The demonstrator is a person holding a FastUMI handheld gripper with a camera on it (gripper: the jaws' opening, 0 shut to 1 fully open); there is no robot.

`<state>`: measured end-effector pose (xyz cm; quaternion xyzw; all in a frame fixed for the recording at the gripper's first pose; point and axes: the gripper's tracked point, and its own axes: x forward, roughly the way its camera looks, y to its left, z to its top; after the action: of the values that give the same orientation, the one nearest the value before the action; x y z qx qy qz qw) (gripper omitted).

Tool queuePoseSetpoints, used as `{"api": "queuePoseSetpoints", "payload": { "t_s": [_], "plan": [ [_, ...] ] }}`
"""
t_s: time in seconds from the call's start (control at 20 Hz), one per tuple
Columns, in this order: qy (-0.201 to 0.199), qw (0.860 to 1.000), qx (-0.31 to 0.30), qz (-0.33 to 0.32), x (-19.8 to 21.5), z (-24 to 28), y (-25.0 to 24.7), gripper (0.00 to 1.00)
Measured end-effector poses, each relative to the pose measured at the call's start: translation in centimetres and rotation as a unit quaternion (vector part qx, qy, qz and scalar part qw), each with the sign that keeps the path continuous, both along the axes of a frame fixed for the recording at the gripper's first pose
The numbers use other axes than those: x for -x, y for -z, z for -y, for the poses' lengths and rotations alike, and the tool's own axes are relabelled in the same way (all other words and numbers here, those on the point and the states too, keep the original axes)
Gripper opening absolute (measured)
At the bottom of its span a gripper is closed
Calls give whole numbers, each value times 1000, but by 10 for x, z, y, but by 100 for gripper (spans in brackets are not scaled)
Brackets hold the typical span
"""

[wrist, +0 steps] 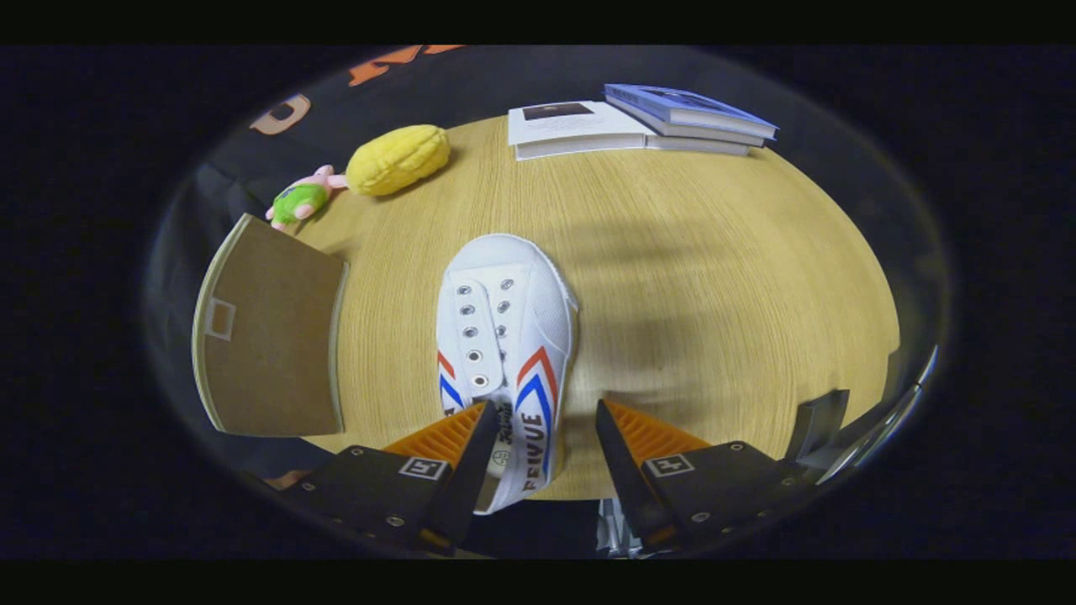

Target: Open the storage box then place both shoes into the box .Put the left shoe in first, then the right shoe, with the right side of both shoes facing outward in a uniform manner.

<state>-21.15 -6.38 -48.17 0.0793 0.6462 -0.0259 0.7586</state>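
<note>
Claw [542, 441] spread wide astride shoe [504, 336] heel, table [714, 277] edge

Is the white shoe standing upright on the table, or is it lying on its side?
Upright: the shoe shows its eyelets from above, sole on the table.

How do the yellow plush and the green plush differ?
The yellow plush is larger, oval and ridged; the green plush is smaller, with pink parts. Yellow lies nearer the books; green lies nearer the brown panel. Both rest on the table, far beyond the open claw.
</note>
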Motion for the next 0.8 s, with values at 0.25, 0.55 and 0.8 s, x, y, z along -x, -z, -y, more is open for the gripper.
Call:
{"api": "queuePoseSetpoints", "payload": {
  "t_s": [0.25,0.55,0.8],
  "plan": [
    [-13,1000,8,-20,3,-5,11,43],
    [40,999,-22,10,-2,0,0,19],
    [67,995,-64,21,-6,-23,-13,10]
  ]
}}
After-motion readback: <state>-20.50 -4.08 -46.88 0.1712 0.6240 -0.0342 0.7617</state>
